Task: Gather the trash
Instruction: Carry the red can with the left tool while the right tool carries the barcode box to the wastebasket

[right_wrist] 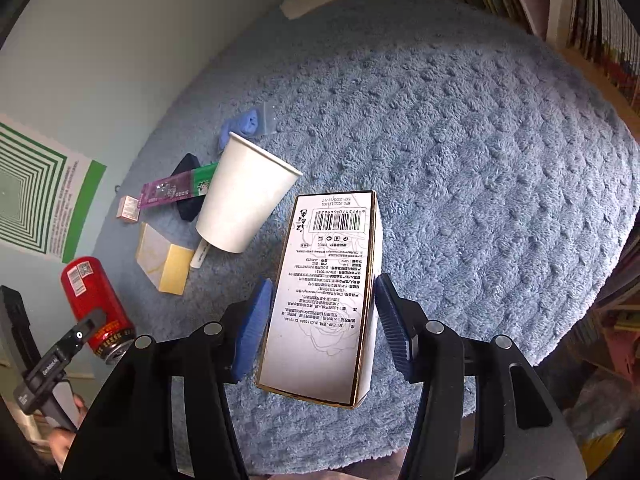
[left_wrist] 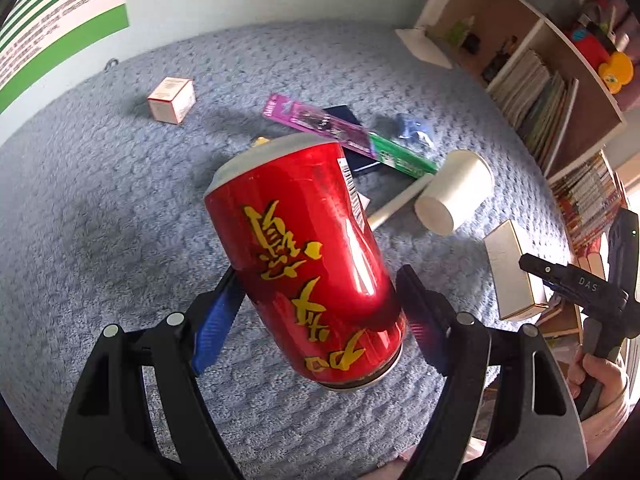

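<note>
My left gripper [left_wrist: 318,280] is shut on a dented red can [left_wrist: 304,256] with yellow characters, held tilted above the blue carpet [left_wrist: 120,220]. In the right wrist view the same red can [right_wrist: 94,300] shows at lower left. My right gripper [right_wrist: 324,282] is shut on a tall white box [right_wrist: 326,292] with a barcode and gold edges, its blue pads [right_wrist: 252,328] pressing both long sides. That white box [left_wrist: 516,272] also appears at the right of the left wrist view. A white paper cup [left_wrist: 456,192] lies on its side on the carpet.
On the carpet lie a small pink-white box [left_wrist: 172,100], a purple packet [left_wrist: 316,124], a green packet [left_wrist: 404,158], a dark flat item [left_wrist: 360,164], a blue bagged item [left_wrist: 412,128], a white tube [left_wrist: 400,200] and a yellow-white box [right_wrist: 164,258]. A bookshelf [left_wrist: 540,80] stands to the right.
</note>
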Tool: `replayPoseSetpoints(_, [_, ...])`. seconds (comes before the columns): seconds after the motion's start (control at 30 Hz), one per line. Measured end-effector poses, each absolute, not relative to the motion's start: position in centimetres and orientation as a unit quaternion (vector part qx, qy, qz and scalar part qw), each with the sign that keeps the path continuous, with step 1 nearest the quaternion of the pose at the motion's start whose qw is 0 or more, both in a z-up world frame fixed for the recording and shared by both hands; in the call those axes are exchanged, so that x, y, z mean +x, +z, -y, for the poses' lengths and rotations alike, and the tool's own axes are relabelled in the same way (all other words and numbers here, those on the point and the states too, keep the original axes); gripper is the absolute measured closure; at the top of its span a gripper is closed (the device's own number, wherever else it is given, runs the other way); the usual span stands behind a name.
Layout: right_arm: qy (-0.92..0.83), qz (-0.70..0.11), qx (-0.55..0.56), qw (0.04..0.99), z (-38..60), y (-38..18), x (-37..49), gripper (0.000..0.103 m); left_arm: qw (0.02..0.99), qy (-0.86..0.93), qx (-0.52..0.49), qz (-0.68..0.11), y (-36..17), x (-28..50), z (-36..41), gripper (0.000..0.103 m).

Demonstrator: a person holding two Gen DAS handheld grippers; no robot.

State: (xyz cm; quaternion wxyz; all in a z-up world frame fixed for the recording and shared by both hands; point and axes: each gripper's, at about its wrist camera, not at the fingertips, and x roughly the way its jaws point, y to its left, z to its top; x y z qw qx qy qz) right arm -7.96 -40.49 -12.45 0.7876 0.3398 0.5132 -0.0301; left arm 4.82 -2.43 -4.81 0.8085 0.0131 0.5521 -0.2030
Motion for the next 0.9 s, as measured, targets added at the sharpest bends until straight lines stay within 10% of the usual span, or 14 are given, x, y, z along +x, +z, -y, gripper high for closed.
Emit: replayPoseSetpoints(0.9, [-0.201, -0.423, 0.414, 0.78, 51.8, -3.1, -32.7, 0.049, 0.712, -0.436, 0.187, -0.517, -4.9, -4.6, 18.5, 0.028])
